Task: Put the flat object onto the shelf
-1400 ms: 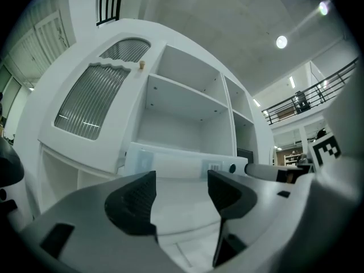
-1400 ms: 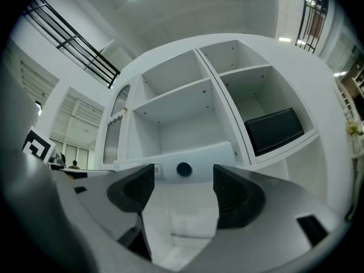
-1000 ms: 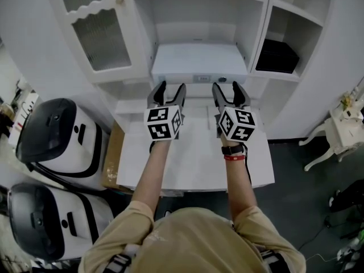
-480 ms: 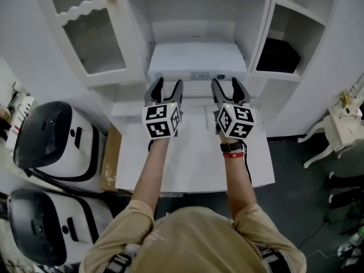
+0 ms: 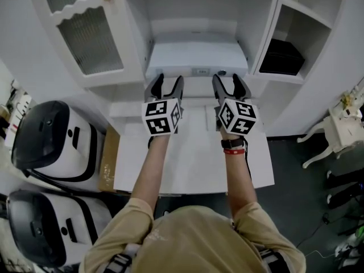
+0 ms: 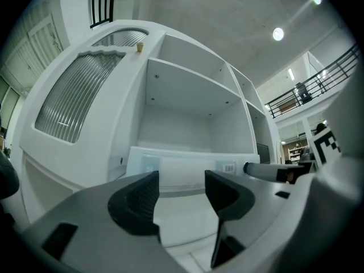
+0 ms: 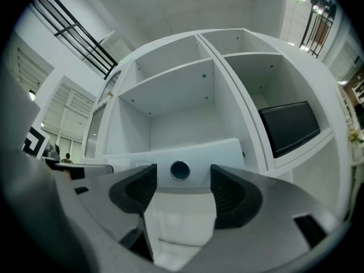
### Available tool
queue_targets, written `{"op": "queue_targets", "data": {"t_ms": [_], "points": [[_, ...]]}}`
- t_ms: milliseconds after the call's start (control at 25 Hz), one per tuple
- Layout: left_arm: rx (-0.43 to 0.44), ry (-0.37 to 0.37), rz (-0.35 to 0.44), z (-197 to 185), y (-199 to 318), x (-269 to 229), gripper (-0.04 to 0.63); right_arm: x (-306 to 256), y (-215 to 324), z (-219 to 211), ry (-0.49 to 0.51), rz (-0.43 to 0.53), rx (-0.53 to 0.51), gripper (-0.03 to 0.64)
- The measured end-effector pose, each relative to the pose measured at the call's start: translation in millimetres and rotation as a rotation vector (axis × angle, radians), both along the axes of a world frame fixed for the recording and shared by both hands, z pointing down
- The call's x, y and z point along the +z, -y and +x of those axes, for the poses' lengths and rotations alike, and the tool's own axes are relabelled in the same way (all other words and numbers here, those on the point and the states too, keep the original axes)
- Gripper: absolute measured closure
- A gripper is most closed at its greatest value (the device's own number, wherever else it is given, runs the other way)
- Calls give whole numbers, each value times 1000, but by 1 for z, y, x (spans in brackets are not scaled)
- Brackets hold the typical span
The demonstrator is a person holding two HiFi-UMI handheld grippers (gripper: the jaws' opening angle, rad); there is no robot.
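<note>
1. The flat white box (image 5: 196, 56) is a thin slab with a plain top. Its front edge carries a small barcode label (image 6: 229, 168) and a round dark port (image 7: 180, 170).
2. It lies flat in the middle compartment of the white shelf unit (image 5: 267, 27). The labelled edge faces the person, and its broad side runs left to right across the compartment.
3. The left gripper (image 5: 170, 81) and right gripper (image 5: 227, 79) hover side by side just before that edge. Both have their jaws apart and hold nothing.
4. A ribbed-glass door (image 5: 91, 38) stands to the left. A black box (image 5: 277, 56) sits in the right compartment. A white table (image 5: 193, 164) lies below the arms, with two black-and-white machines (image 5: 54, 135) on its left.
</note>
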State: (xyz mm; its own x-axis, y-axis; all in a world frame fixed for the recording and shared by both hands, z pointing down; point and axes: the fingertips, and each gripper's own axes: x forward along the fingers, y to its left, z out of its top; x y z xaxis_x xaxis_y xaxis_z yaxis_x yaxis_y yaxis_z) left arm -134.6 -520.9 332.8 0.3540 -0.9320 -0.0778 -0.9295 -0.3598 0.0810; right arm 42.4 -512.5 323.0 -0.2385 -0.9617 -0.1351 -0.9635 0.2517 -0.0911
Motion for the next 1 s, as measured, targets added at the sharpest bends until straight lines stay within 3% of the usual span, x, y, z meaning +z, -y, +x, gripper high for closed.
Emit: {"op": "queue_targets", "data": {"t_ms": [600,1000], "points": [[6,-19,-18,-1,27,1,328,2,26,-1,-32,-20,12,311],[43,21,-38,2,23,4,328,4,23,-4,-33,-31,0,314]]}}
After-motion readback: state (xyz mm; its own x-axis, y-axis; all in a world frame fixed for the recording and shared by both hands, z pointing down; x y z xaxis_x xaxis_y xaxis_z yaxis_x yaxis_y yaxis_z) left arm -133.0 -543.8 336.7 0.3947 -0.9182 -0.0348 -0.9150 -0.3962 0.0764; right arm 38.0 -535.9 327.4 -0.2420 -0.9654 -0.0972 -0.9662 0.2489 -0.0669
